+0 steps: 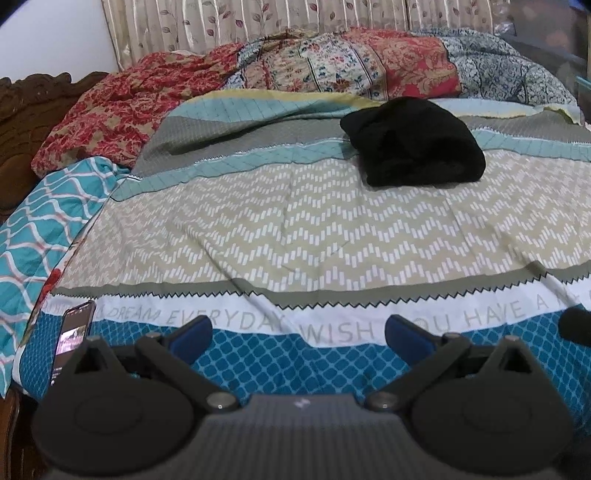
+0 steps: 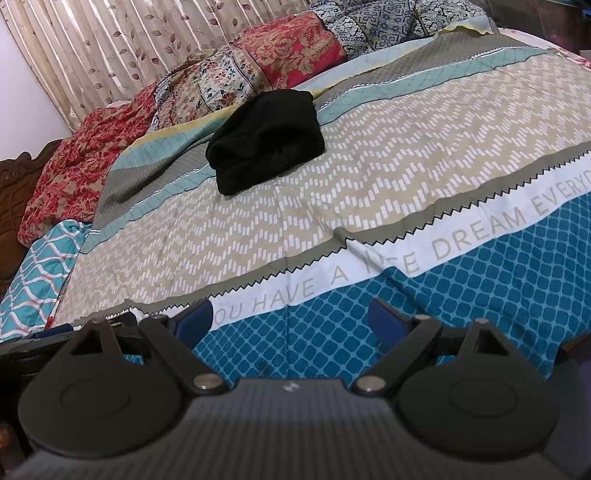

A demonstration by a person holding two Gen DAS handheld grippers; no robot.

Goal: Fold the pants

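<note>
Nearest the cameras, both tools hang over the bed's near edge with nothing between their blue pads: the left tongs (image 1: 297, 334) stand wide apart above the blue lattice band of the bedspread (image 1: 295, 236), and the right tongs (image 2: 291, 319) are spread just as wide above the same band, further toward the bed's right side. That empty, wide-open pose suits either a release or a readiness to reach, and from here I cannot say which. By the near left corner a phone (image 1: 74, 332) lies on the bedspread with its screen lit, clear of the working area, probably parked there to stay out of the way. Beyond the printed lettering and the broad zigzag band, toward the far edge and right of the middle, sit the black pants (image 1: 413, 142), gathered into a compact, thick bundle resting where the zigzag band meets the teal and grey stripes; they look folded down already, though the dark cloth hides its layers. Behind them, along the far edge, bunched floral quilts (image 1: 295, 70) are pushed back, leaving the middle free, and a leaf-patterned curtain (image 1: 240, 22) hangs beyond.
</note>
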